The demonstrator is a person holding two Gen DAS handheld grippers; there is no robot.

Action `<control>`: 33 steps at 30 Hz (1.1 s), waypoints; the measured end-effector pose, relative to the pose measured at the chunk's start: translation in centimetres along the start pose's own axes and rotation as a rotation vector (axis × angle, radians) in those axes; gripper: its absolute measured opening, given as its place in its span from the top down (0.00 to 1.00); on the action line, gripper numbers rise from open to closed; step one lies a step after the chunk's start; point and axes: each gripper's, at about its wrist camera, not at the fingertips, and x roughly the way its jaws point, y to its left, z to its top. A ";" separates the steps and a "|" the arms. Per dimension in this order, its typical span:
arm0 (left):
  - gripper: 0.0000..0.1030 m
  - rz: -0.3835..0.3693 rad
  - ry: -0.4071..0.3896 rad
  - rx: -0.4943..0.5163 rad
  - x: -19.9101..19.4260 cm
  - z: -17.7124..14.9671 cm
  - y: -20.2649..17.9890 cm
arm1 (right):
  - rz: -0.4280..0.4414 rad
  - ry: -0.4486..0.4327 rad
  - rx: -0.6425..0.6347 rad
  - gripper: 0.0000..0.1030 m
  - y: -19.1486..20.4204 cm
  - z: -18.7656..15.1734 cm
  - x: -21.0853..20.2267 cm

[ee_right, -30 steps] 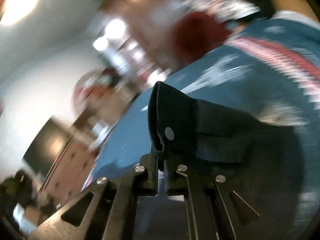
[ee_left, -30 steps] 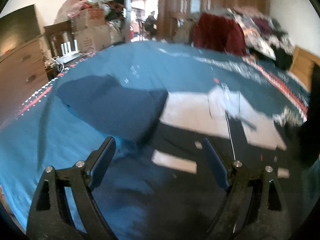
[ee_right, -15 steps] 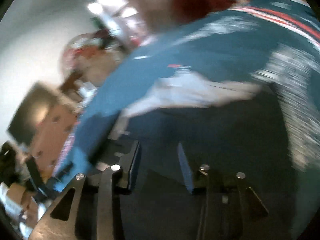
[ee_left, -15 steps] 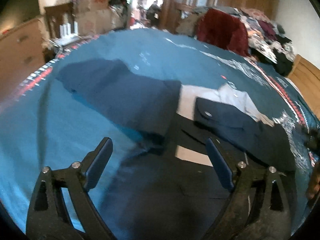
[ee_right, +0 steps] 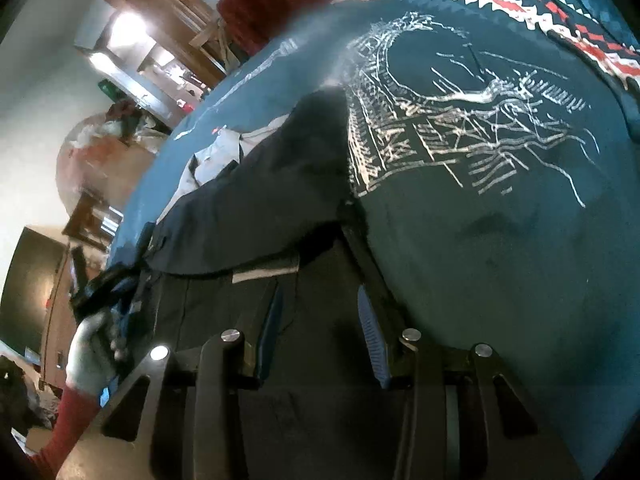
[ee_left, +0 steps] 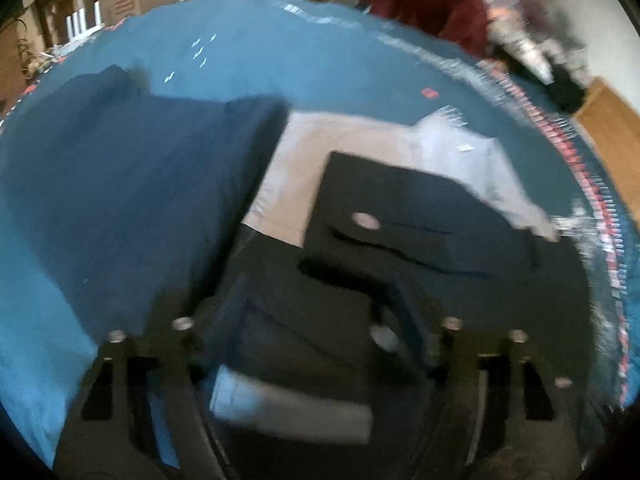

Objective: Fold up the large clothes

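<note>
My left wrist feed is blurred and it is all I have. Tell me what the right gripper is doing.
Observer: The right gripper is open with nothing between its fingers, low over the dark garment.
Operator: Give me its place on the cloth.
Observer: It is near the garment's right edge, and the teal bedspread with a white line print begins just beyond its right finger.
Operator: Report anything else in that view.
Observer: A white-gloved hand with a red sleeve shows at the left edge, holding something dark. I cannot tell more.
</note>
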 end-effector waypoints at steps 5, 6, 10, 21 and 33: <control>0.96 -0.076 -0.080 -0.011 -1.9 0.3 -0.1 | 0.003 0.008 -0.053 0.57 1.6 0.2 -0.1; 0.96 -0.095 -0.128 -0.018 -3.6 0.2 0.2 | 0.003 -0.005 -0.062 0.57 1.8 0.4 -0.4; 0.96 -0.034 -0.107 -0.041 -2.9 -1.4 2.3 | 0.008 -0.045 -0.089 0.57 2.0 2.3 -0.4; 0.94 -0.031 -0.097 -0.078 -2.9 -3.2 4.2 | -0.010 -0.097 -0.196 0.63 5.5 12.0 6.0; 0.93 -0.135 -0.214 -0.134 -11.0 -3.2 8.3 | -0.008 0.016 -0.335 0.49 9.5 13.6 11.7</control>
